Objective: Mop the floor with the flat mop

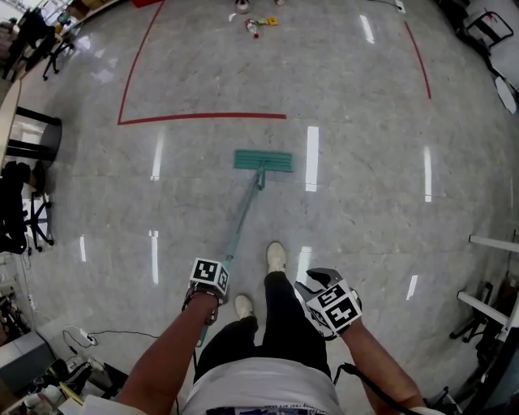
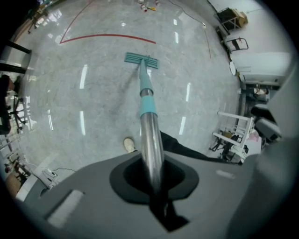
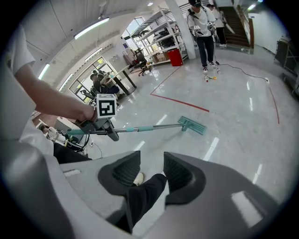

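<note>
The flat mop has a teal head (image 1: pixel 263 160) lying flat on the grey floor just below a red tape line (image 1: pixel 203 117). Its pole (image 1: pixel 242 217) slants back toward me. My left gripper (image 1: pixel 209 285) is shut on the metal part of the pole (image 2: pixel 150 140); the mop head (image 2: pixel 141 59) shows far along it. In the right gripper view the mop head (image 3: pixel 192 125) and pole (image 3: pixel 140 129) lie to the left, held by the left gripper (image 3: pixel 103 122). My right gripper (image 3: pixel 148 172) is open and holds nothing, off to the right of the pole (image 1: pixel 331 308).
My feet (image 1: pixel 276 258) stand just right of the pole. Small items (image 1: pixel 258 24) lie on the floor far ahead. Chairs and a desk (image 1: pixel 28 154) line the left side, white racks (image 1: pixel 491 304) the right. A person (image 3: pixel 202 28) stands far off.
</note>
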